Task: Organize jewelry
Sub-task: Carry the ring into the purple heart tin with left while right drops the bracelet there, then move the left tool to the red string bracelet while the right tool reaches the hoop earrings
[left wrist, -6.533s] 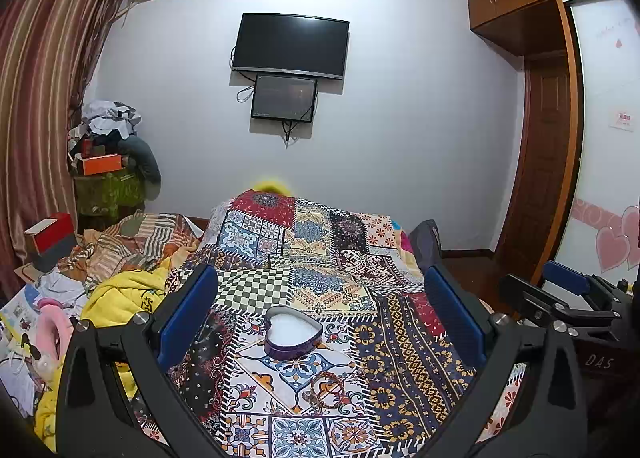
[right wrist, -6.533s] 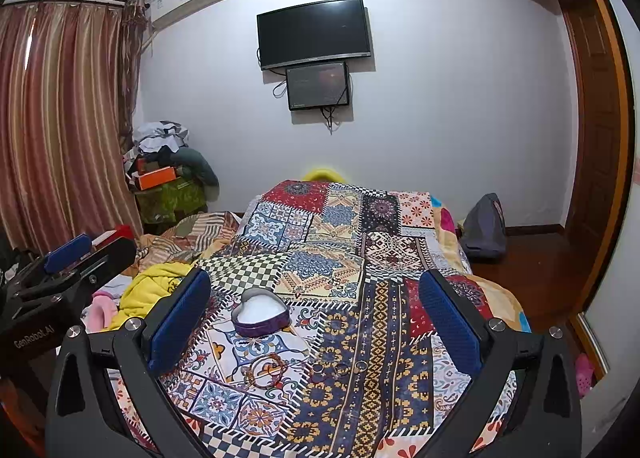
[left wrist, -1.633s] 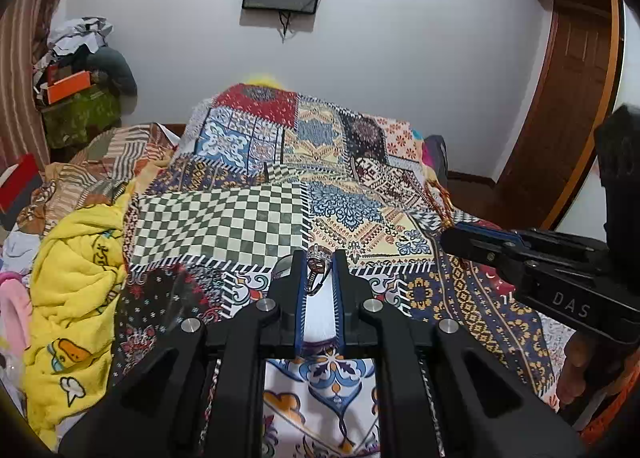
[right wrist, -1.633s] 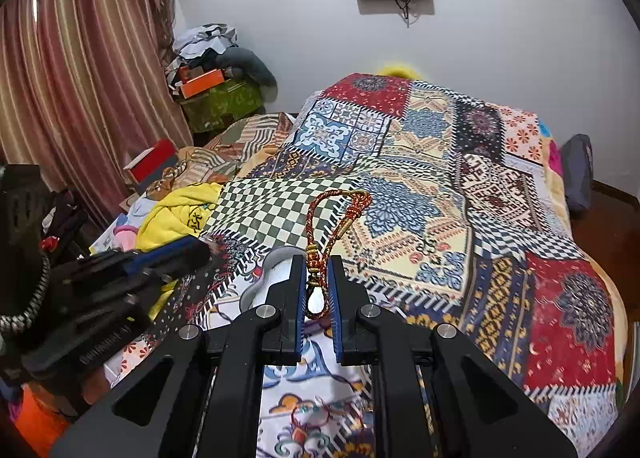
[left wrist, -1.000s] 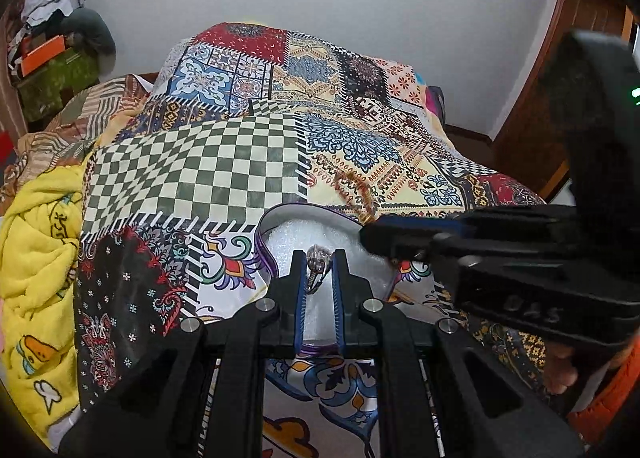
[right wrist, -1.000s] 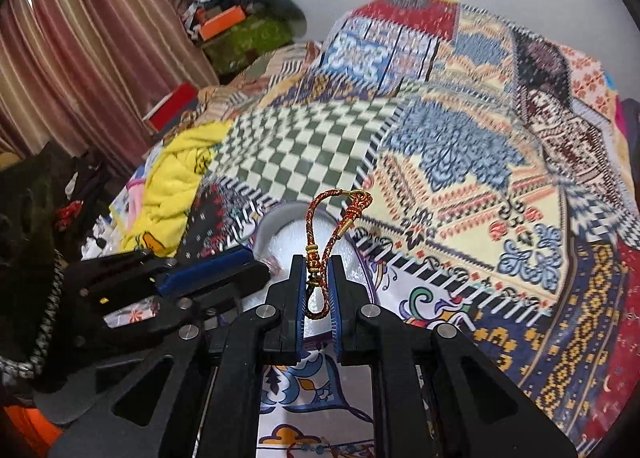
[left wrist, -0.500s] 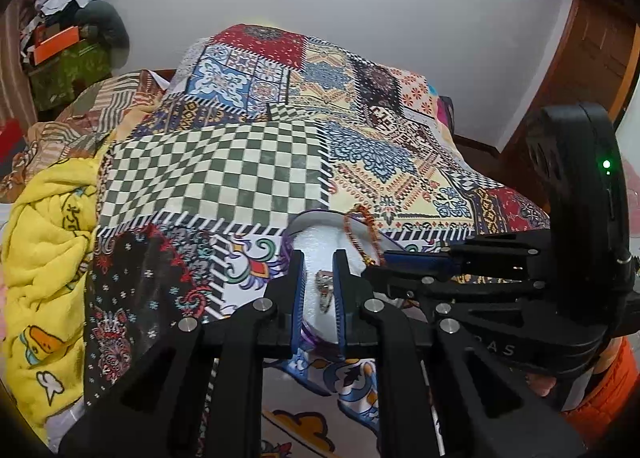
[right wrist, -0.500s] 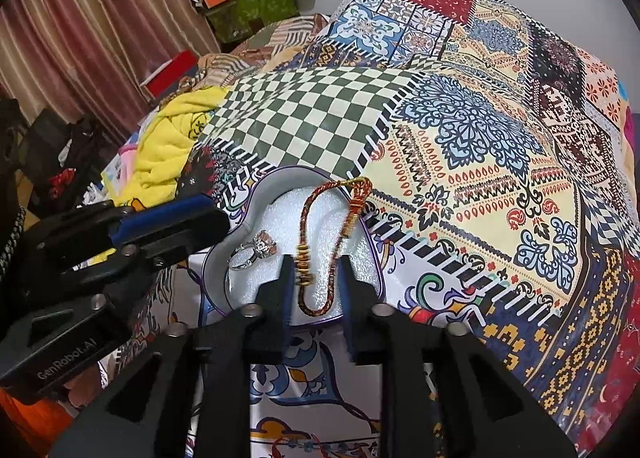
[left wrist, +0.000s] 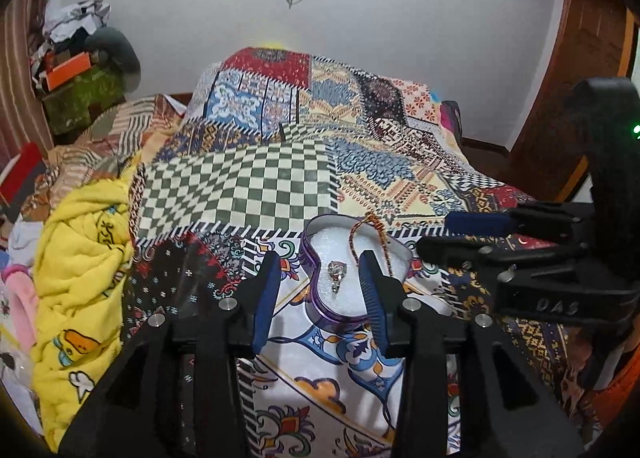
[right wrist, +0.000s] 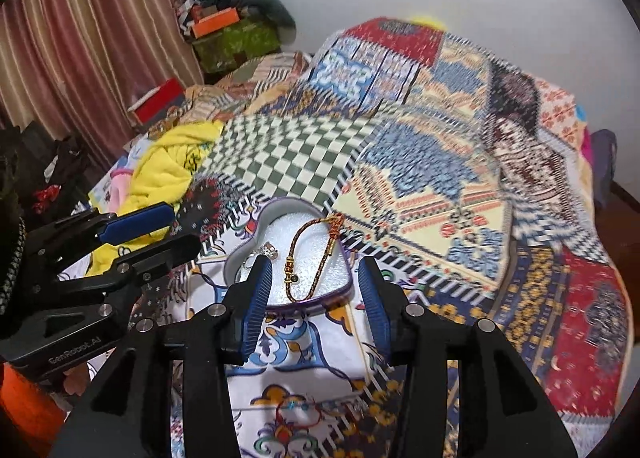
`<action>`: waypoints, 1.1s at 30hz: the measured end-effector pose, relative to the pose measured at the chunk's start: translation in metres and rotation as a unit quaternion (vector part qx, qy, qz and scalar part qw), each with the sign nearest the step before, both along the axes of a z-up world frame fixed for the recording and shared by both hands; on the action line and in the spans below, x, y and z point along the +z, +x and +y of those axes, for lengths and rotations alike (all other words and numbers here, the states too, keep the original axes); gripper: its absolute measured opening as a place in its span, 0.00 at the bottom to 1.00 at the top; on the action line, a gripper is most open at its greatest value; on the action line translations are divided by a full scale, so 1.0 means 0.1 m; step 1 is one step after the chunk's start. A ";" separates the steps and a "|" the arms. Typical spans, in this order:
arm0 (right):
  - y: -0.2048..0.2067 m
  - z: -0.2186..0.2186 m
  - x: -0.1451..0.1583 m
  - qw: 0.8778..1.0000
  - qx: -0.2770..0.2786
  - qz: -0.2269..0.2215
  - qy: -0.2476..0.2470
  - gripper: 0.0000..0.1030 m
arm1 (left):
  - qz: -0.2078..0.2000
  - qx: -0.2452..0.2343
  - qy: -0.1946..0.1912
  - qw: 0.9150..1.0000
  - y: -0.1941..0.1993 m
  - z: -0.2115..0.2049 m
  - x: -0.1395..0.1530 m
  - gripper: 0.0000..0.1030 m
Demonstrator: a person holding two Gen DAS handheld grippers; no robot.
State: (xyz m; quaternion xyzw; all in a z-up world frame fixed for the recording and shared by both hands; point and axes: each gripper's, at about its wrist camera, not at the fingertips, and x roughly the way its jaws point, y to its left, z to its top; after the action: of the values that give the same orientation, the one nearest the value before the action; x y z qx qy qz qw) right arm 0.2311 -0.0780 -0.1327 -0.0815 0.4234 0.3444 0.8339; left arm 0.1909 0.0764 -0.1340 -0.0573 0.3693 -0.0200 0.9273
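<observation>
A purple heart-shaped box (left wrist: 320,308) with white foam lining sits on the patchwork bedspread; it also shows in the right wrist view (right wrist: 340,292). A silver ring (left wrist: 336,273) lies inside it; in the right wrist view the ring (right wrist: 267,248) sits beside a red-and-gold braided bracelet (right wrist: 310,264), also in the box. The bracelet (left wrist: 370,234) shows in the left wrist view too. My left gripper (left wrist: 319,264) is open and empty just above the box. My right gripper (right wrist: 315,271) is open and empty over the box, close beside the left one.
A thin beaded chain (right wrist: 298,406) lies on the bedspread in front of the box. A yellow blanket (left wrist: 80,258) is bunched at the bed's left edge. A cluttered green cabinet (left wrist: 80,98) stands by the curtain. A wooden door (left wrist: 580,70) is to the right.
Both grippers opened. The ring left my left gripper and the bracelet left my right gripper; both now lie in the heart box. Both grippers drew back slightly.
</observation>
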 end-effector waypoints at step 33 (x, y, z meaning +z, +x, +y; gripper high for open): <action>-0.76 -1.10 -0.09 0.995 -0.101 0.018 0.003 0.41 | 0.060 -0.076 -0.014 0.995 -0.57 -0.70 -0.21 0.54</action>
State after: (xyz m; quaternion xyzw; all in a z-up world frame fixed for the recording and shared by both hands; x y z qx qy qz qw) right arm 0.1553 -0.1879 -0.1422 -0.0297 0.4433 0.2615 0.8569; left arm 0.1338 0.0067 -0.1552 -0.0429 0.4277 -0.0920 0.8982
